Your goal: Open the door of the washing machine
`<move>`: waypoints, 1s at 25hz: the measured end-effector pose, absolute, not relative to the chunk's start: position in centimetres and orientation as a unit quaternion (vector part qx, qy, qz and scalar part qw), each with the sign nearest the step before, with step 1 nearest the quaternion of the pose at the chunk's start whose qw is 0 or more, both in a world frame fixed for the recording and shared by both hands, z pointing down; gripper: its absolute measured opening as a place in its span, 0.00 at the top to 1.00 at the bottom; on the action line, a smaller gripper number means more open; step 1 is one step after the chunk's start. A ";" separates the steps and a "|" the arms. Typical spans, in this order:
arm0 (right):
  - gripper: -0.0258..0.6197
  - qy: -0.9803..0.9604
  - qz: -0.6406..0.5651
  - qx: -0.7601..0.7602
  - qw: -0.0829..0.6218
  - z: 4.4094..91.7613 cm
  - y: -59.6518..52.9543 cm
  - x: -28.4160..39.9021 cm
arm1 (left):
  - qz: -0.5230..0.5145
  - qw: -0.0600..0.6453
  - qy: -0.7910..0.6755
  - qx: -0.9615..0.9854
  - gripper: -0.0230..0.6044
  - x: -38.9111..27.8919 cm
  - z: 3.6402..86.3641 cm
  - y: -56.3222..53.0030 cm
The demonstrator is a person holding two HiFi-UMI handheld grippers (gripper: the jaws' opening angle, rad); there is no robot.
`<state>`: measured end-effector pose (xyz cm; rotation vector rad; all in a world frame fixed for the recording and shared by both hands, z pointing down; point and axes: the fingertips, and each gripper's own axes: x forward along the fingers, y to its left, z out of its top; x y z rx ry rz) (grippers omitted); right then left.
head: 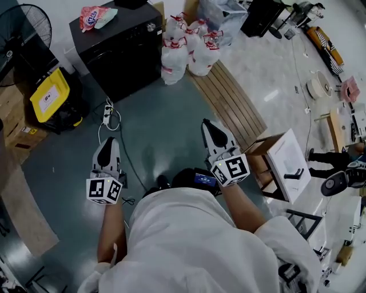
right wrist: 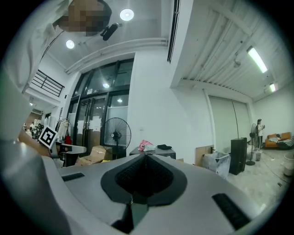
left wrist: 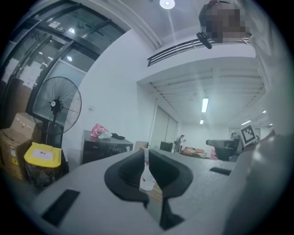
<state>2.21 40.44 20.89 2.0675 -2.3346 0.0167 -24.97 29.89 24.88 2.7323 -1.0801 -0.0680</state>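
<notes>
Washing machine (head: 114, 51): black box, upper left of head view, pink bag (head: 91, 16) on top. It lies ahead and to the left of both tools, well apart, so no contact yet. Left gripper (head: 107, 143) is the nearer one; right gripper (head: 213, 130) sits further right, mid-frame. Both point up-frame. Front face looks turned toward the person, but I can't make out a door or handle from above. Floor (head: 160, 126) is smooth grey w/ glare. Power strip (head: 107, 116) + cable lie between left gripper and machine: trip/snag risk, imo. Water jugs (head: 189, 48) stand just right of the machine, slatted wood board (head: 229, 100) below them, yellow-lidded bin (head: 50, 94) and fan (head: 23, 34) to its left.

Left gripper view: jaws pressed nearly together, only a thin slit, nothing pinched. Machine sits left of centre, mid-height, so approach needs a leftward correction.

Right gripper view: jaws closed together, nothing held. Machine is almost dead centre just above the jaw tips, fan to its left.

Room: open white hall, ceiling lights, plenty of clearance.
</notes>
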 end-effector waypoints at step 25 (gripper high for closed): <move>0.90 -0.814 0.037 0.579 -0.024 23.1 8.5 15.9 | 0.020 0.107 -0.459 0.882 0.91 -13.9 25.2 4.7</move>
